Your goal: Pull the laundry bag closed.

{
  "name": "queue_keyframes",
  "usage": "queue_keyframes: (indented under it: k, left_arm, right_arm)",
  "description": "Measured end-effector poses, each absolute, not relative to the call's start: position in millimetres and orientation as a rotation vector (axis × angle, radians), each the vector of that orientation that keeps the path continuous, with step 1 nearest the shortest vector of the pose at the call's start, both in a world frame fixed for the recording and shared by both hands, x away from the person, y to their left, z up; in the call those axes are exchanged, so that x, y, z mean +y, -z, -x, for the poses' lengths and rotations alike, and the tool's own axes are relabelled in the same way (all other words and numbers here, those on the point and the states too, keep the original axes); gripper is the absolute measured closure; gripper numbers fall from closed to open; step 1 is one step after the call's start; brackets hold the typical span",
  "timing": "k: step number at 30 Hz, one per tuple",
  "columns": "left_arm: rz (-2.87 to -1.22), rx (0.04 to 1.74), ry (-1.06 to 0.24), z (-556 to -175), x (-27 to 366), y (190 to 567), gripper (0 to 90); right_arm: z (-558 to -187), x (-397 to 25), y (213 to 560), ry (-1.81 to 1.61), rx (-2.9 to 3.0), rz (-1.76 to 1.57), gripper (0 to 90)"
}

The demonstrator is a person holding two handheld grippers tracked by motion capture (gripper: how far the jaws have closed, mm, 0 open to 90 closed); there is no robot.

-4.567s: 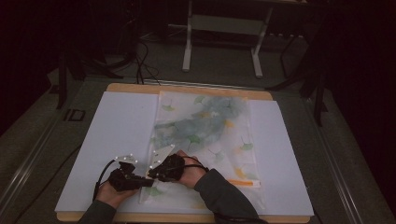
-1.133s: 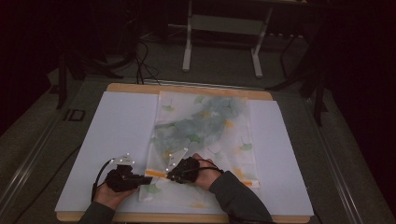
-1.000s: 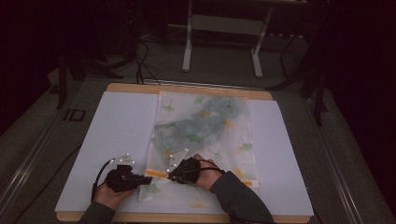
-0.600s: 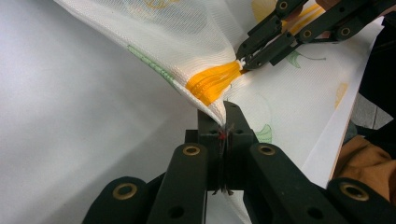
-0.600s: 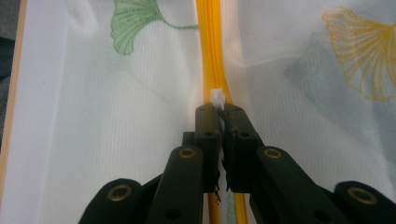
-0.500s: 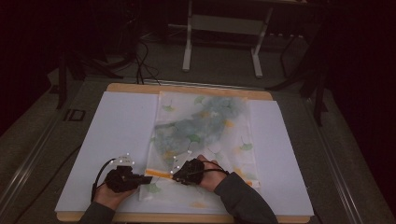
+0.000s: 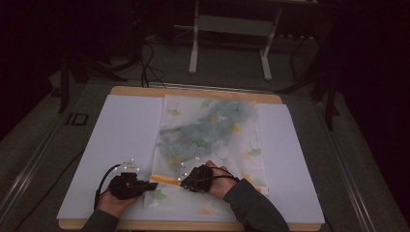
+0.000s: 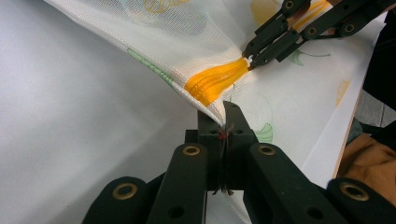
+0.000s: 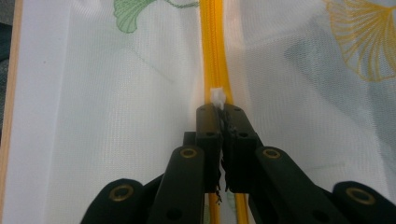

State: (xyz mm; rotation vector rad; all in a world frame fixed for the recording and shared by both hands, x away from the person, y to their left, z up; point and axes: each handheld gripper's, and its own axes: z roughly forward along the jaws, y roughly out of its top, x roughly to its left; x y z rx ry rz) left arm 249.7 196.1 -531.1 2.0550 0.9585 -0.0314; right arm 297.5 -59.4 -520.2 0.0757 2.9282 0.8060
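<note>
The right gripper [image 9: 219, 114] was clamped shut on the white zipper pull [image 9: 217, 97] of the orange zipper [image 9: 214, 51], while the left gripper [image 8: 223, 116] pinched the mesh bag [image 7: 212, 130] at the zipper's end, near the table's [image 7: 193, 92] front edge. Over the last second the right gripper had slid rightward along the zipper, away from the left. By my reading, that meant the pull was travelling well.

The left matte-black two-jaw gripper [image 8: 223, 122] had brass-coloured rivets in its linkage arms and a black trailing cable. The right matte-black gripper [image 9: 222, 122] looked alike, with white marker dots on top. The person wore dark grey sleeves [image 7: 254, 209].
</note>
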Motion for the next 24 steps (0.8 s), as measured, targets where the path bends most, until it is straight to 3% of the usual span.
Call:
queue_keyframes:
  k: [24]
  left_arm:
    - [-2.051,0.946,0.022,-249,197,530,88.4]
  right_arm:
    - [-296,-72,518,-0.783,2.924,-0.083,90.0]
